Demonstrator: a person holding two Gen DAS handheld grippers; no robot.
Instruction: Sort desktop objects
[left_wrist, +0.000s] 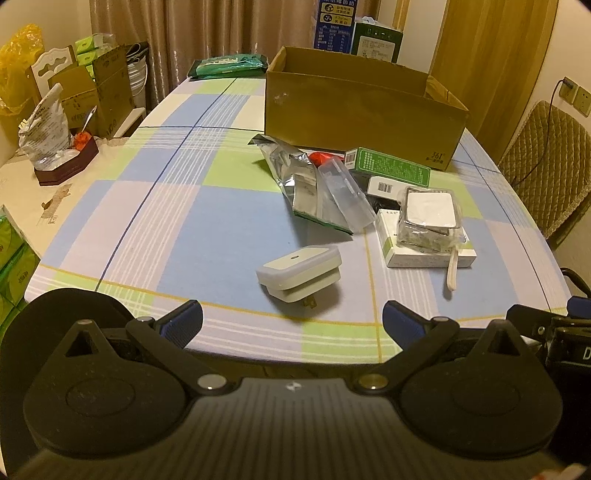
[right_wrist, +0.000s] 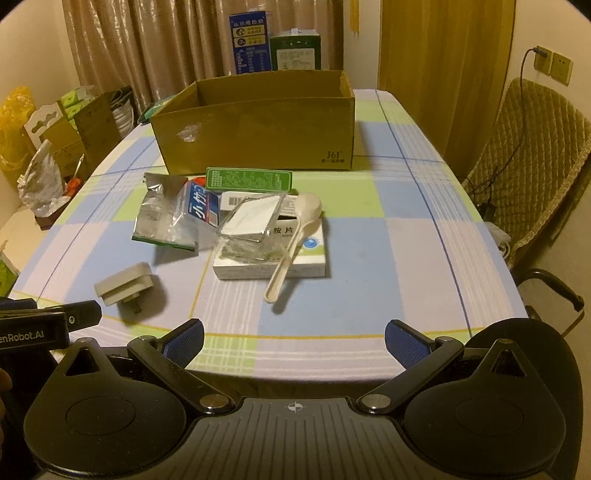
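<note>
Both sets of jaws stand spread and empty at the bench (left_wrist: 110, 236) edge, with the white plug adapter (left_wrist: 300, 272) lying alone just ahead of the left gripper (left_wrist: 293, 321), nearer it than the right gripper (right_wrist: 294, 339), its prongs pointing back toward the jaws.

Open cardboard box (right_wrist: 258, 136) upright at the back; in front a clutter of foil pouch (right_wrist: 157, 210), green carton (right_wrist: 248, 180), white medicine box (right_wrist: 295, 258) carrying a clear case (right_wrist: 251, 229) and spoon (right_wrist: 295, 240); white plug adapter (right_wrist: 125, 284) apart, nearest.
</note>
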